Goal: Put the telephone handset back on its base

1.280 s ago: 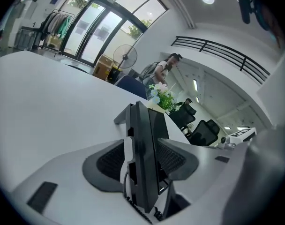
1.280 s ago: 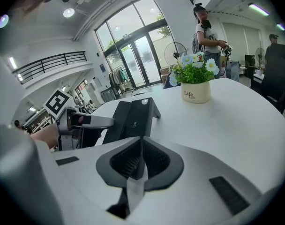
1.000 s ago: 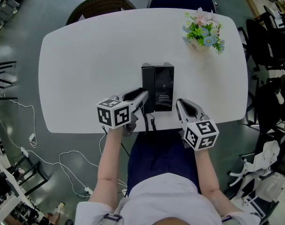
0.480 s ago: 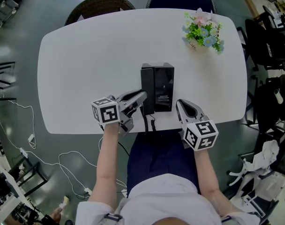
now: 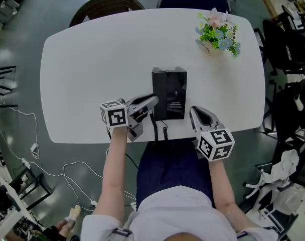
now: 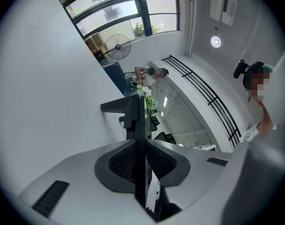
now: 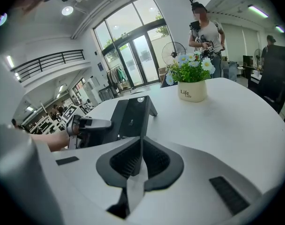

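A black telephone base (image 5: 175,94) sits at the middle of the white table (image 5: 92,74). The black handset (image 5: 158,92) lies along the base's left side, and its coiled cord (image 5: 160,131) hangs over the front edge. My left gripper (image 5: 153,103) comes in from the left. Its jaws have just been closing and now pinch the handset's near end. In the left gripper view the handset (image 6: 135,121) stands edge-on between the pads. My right gripper (image 5: 194,110) rests by the base's front right corner, shut and holding nothing.
A white pot of flowers (image 5: 217,33) stands at the table's far right; it also shows in the right gripper view as the flower pot (image 7: 191,90). A round dark chair (image 5: 107,4) stands behind the table. Cables lie on the floor at the left.
The left gripper has rolled about its own line, so its marker cube shows a different face, and its jaws have closed onto the handset. The right gripper has stayed where it was.
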### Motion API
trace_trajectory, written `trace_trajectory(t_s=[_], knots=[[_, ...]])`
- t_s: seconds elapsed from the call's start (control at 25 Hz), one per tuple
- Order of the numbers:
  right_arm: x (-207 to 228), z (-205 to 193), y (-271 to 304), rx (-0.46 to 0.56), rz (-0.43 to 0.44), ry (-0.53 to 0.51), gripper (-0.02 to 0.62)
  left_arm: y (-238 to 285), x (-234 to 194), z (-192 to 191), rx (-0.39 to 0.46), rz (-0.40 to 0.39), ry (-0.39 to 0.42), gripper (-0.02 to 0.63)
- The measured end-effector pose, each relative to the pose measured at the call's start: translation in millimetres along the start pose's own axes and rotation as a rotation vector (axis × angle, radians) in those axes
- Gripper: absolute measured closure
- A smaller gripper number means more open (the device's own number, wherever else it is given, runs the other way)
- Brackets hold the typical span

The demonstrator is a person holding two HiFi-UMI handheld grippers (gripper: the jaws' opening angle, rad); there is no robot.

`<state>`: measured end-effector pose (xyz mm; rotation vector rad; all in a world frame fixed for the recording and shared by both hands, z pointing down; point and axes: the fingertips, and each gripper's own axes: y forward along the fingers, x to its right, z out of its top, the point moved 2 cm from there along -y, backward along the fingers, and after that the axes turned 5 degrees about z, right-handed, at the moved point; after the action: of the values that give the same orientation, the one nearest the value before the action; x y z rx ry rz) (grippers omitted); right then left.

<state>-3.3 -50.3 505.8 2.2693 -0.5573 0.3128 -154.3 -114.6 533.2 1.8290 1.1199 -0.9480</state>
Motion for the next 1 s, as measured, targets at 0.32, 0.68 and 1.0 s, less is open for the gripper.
trace_trajectory(t_s=[0.32,0.68,1.0], knots=[[0,3,5,0.005,0.011,-0.009,0.555,2,-3,0,0.022,0.05,0.03,0.522],[-5,16,0,0.038,0.043,-0.019,0.555,0,-10,5,-0.015,0.291,0.233,0.408],[-4,29,-13,0.095,0.062,-0.028,0.555,-15,-7,-7,0.006,0.53,0.366,0.405]])
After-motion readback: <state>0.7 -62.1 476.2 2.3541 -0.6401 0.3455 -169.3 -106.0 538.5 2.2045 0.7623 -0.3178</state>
